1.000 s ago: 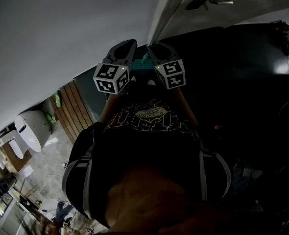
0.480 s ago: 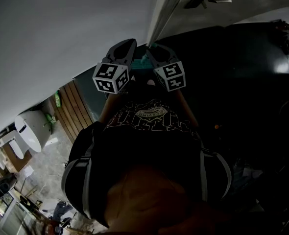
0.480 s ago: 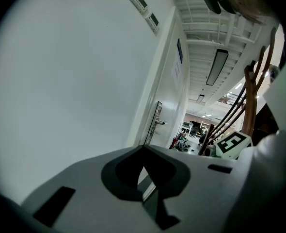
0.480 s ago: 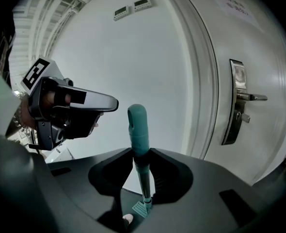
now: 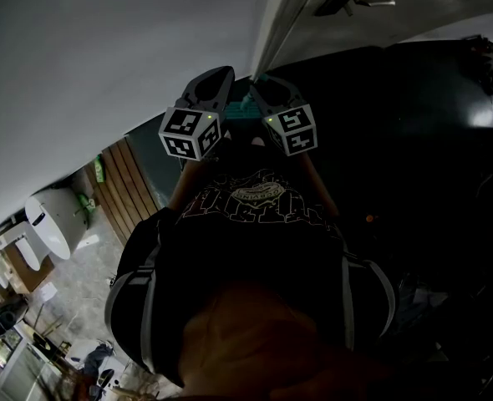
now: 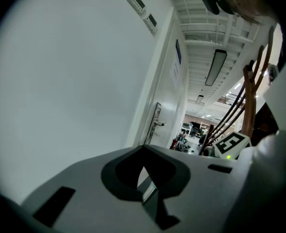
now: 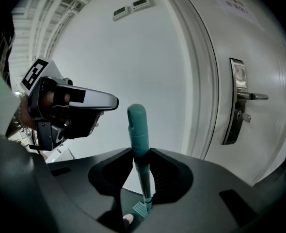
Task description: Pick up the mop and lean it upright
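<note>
Only the right gripper (image 7: pixel 142 160) was clamped on the mop (image 7: pixel 137 123), just below its teal tip; the handle stood upright, head down by the floor, near the white wall (image 7: pixel 162 57); the left gripper (image 6: pixel 145 154), closed and empty, hung just beside.

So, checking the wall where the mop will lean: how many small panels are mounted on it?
2. First panel high on the white wall; second panel beside it, nearer the door. None looks hidden.
</note>
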`<state>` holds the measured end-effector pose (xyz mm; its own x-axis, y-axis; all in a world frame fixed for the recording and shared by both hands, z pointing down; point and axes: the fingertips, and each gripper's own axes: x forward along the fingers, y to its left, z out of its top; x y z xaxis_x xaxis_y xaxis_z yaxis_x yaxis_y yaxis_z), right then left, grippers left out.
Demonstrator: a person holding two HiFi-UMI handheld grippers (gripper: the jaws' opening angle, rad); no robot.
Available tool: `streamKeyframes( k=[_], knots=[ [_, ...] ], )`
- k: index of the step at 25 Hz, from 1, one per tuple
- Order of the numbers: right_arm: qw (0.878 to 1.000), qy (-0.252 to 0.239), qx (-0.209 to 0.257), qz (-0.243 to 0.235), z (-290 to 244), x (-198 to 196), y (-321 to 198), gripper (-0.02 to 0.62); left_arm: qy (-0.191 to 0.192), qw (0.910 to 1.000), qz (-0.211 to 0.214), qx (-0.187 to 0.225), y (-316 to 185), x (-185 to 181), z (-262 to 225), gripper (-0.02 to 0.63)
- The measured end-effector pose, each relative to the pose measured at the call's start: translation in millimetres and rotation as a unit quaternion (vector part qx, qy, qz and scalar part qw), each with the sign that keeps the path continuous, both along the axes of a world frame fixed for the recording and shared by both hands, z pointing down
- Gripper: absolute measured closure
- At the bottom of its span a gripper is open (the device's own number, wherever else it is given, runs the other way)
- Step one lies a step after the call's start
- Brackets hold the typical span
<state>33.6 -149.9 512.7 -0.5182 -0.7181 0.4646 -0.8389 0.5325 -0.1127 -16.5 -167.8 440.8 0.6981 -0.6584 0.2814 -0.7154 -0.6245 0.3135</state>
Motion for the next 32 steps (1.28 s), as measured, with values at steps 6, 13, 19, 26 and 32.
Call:
streamKeyframes(
  k=[6,13,19,26,32],
  knots=[
    [1.0,0.002,-0.006,0.0,5,2,-2,0.48,-0.002,1.0,0.0,-0.003,-1,-1,1,0.558],
    [1.0,0.002,-0.004,-0.001,4,3,-11,0.48,-0.004,1.0,0.0,-0.006,-4,-2,2,0.558],
    [1.0,-0.001,-0.007,0.001,5,3,-19,0.48,-0.005,1.0,0.0,-0.007,-7,-3,4,0.558],
    [1.0,0.0,-0.004,0.01,8,7,-35,0.48,-0.004,1.0,-0.003,-0.008,-11,-6,6,0.558],
    [1.0,-0.002,-0.002,0.022,8,11,-55,0.48,-0.005,1.0,-0.005,-0.007,-14,-9,4,0.558]
  ],
)
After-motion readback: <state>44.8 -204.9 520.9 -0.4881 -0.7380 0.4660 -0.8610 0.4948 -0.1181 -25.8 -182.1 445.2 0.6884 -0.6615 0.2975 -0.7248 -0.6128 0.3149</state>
